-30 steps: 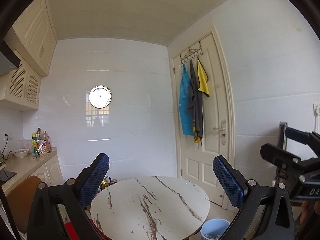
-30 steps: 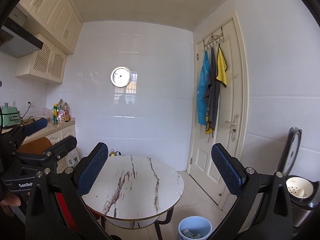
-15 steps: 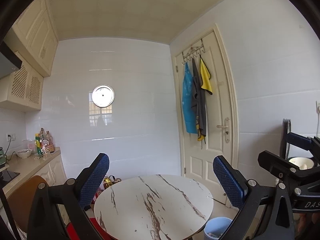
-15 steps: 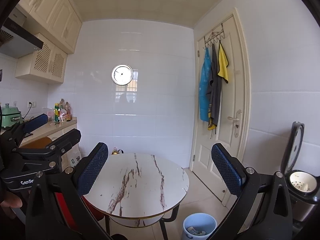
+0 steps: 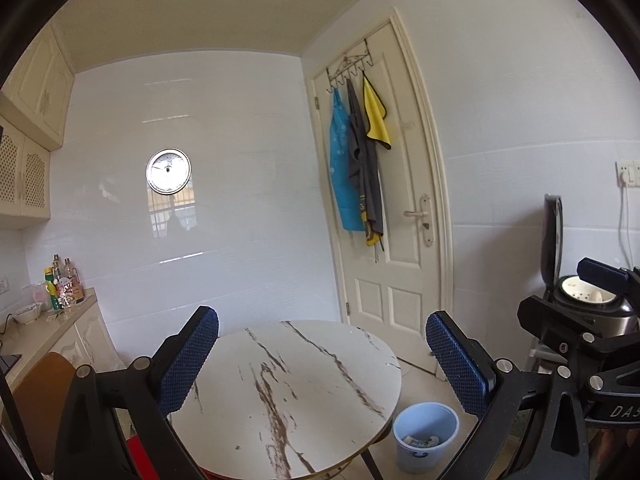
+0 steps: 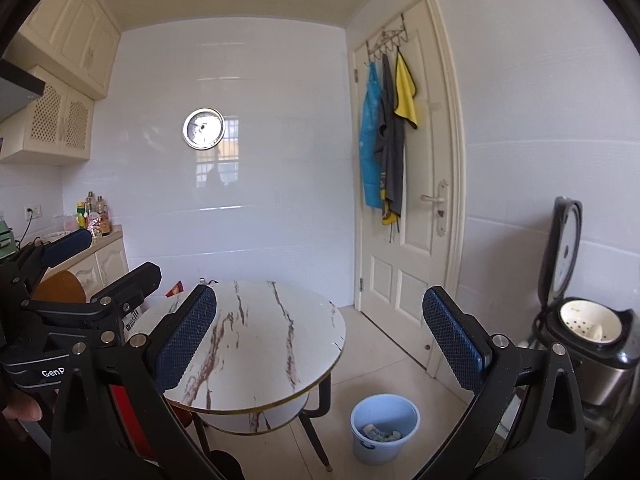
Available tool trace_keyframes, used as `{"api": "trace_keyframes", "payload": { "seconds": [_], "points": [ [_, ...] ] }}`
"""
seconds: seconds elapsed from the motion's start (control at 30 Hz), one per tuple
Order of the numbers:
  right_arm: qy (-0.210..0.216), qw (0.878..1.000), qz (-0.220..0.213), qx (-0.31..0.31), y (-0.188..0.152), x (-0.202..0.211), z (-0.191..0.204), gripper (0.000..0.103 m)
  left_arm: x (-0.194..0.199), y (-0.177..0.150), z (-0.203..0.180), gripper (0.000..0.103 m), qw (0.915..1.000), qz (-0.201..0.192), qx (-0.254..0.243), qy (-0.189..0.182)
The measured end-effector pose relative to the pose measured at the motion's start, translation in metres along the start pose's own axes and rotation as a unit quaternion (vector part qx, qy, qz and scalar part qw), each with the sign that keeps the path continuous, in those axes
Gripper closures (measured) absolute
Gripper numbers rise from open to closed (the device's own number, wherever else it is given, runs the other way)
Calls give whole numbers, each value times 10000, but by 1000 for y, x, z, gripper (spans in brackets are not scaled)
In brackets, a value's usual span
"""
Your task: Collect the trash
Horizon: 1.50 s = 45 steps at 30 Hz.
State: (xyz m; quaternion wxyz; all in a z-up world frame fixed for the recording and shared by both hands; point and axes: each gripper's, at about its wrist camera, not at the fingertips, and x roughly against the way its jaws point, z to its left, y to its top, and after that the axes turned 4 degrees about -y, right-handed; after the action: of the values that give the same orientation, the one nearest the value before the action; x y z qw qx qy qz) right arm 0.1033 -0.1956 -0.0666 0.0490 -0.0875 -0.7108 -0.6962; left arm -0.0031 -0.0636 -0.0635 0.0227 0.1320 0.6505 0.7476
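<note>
While both held well above the floor and aimed across the kitchen, spread wide with nothing between the blue textured pads: left gripper (image 5: 322, 354) and right gripper (image 6: 319, 330) alike. Ahead of and below the left gripper, filling the gap between its fingers, round white marble-patterned table top with brown veins (image 5: 288, 392). Below and just inside its right finger, on the pale tiled floor beside the table's edge, small light-blue plastic bin (image 5: 425, 436) with crumpled scraps of trash (image 5: 420, 440) lying at the bottom. Off to its right, partly seen, the black frame of the other gripper, and beyond that an open black-and-silver rice cooker with a white inner pot (image 5: 588, 304). Seen from the right gripper, same table ahead and a little left of centre, same bin low between the fingers and nearer the right one, standing apart from the table's dark legs. To that gripper's left, the other gripper's black body. Far ahead of both, round silver dial on the white tiled wall (image 6: 204, 128); ahead and right, cream panelled door (image 6: 412, 208) hung with a blue apron (image 6: 370, 148), grey cloth and yellow towel (image 6: 406, 92).
</note>
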Motion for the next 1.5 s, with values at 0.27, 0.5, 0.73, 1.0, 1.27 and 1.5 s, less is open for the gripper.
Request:
{"api": "trace_keyframes", "payload": {
  "seconds": [0.27,0.5,0.73,1.0,1.27,1.5],
  "points": [
    [-163,9997,62,-194,-5,-8,-32,0,-26,13,-12,0,9997,127,-133,-143],
    [-225,9992,88,-317,-8,-11,-51,0,-40,21,-10,0,9995,133,-191,-224],
    [-210,9992,59,-344,-9,-12,-55,0,-35,14,-1,0,9995,39,-245,-177],
    [-220,9992,49,-325,-10,-11,-53,0,-23,0,8,0,9996,-10,-215,-189],
    [-205,9993,53,-324,-8,-12,-51,0,-19,-4,9,0,9997,-17,-195,-176],
    [-204,9993,63,-322,-8,-13,-52,0,-17,-5,6,0,9997,-6,-202,-160]
  ]
}}
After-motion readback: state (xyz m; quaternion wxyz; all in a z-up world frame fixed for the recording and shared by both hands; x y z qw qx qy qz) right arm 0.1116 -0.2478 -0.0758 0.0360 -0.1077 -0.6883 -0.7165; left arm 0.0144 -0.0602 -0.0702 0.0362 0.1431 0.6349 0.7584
